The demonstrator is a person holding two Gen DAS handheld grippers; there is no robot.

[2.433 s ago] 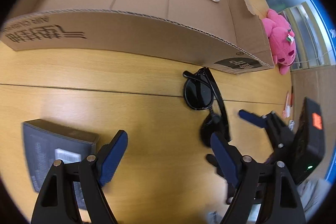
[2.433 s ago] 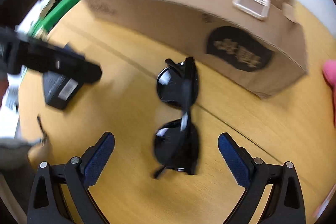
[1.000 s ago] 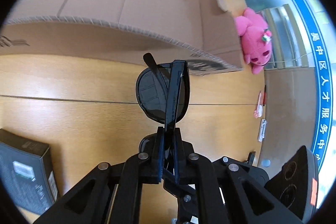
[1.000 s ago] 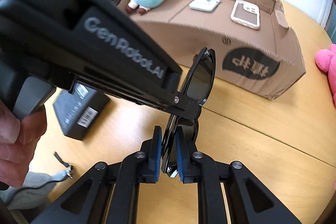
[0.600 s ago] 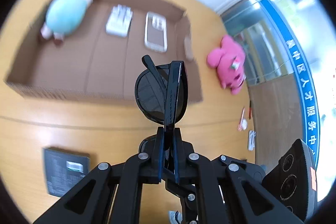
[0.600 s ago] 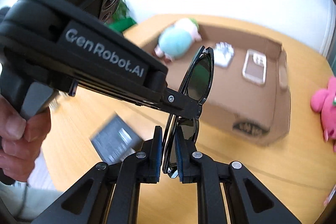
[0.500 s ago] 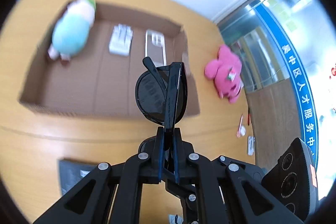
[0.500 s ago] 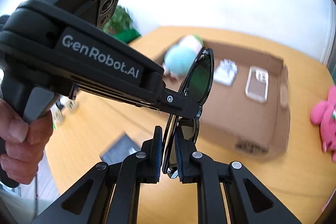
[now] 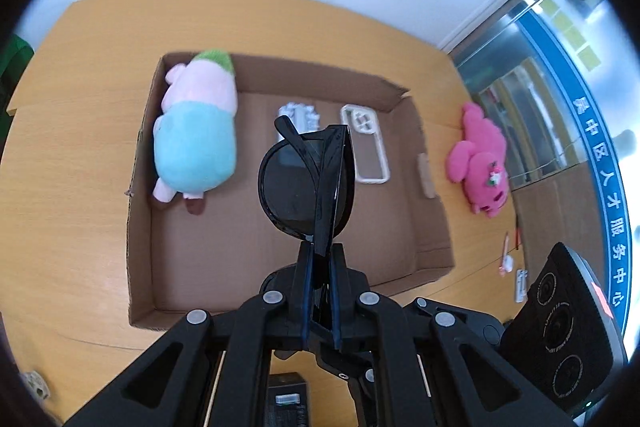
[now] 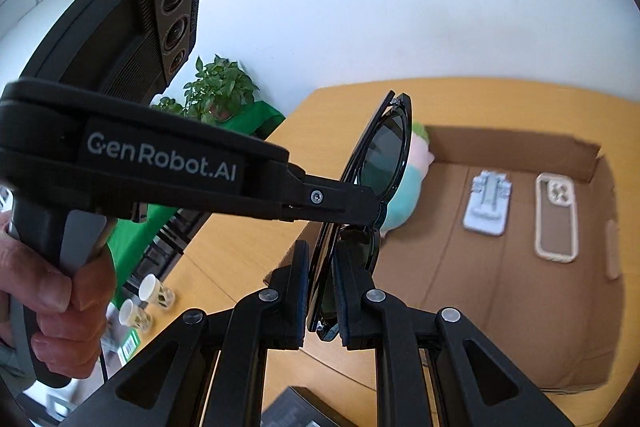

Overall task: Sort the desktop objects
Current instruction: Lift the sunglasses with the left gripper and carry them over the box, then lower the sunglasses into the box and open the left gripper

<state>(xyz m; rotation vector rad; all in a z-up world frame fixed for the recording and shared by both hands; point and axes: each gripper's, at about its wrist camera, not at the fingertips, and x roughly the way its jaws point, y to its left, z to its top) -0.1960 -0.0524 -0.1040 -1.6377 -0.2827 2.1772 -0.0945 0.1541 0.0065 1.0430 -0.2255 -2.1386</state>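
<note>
While lifted, sunglasses (image 9: 306,183) clamped between both hand-held grippers.

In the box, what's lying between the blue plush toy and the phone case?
A small white stand lies between the plush toy and phone case; right wrist view shows it.

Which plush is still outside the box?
The pink plush, lying on the table right of the box. The blue-and-pink one is already inside, at the box's left end.
</note>
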